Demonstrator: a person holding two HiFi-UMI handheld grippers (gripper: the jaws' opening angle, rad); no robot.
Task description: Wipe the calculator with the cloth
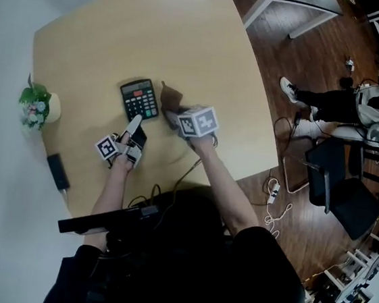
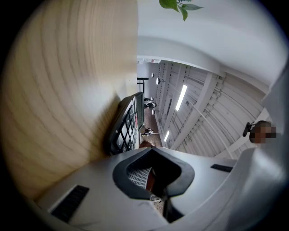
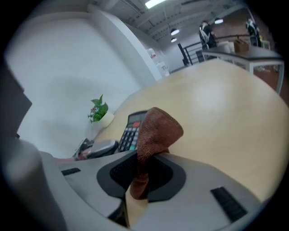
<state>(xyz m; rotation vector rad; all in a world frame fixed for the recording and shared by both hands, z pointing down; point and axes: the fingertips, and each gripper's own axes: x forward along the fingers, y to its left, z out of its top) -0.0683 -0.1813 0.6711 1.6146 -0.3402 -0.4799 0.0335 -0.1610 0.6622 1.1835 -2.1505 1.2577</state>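
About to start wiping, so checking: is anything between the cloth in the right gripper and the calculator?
Nothing visible. The cloth, pinched in the right gripper, is close beside the calculator, with only table between them. The left gripper sits at the calculator's near edge, clear of that path.

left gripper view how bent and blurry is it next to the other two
Left gripper view: strong fisheye inside a black rim, the pale wooden table bowed and tipped sideways, the black calculator slightly soft. Right gripper view: same bowing, brown cloth fairly sharp, a broad sheen on the table. Head view: mildest bending, even light, the cloth dark and hard to read.
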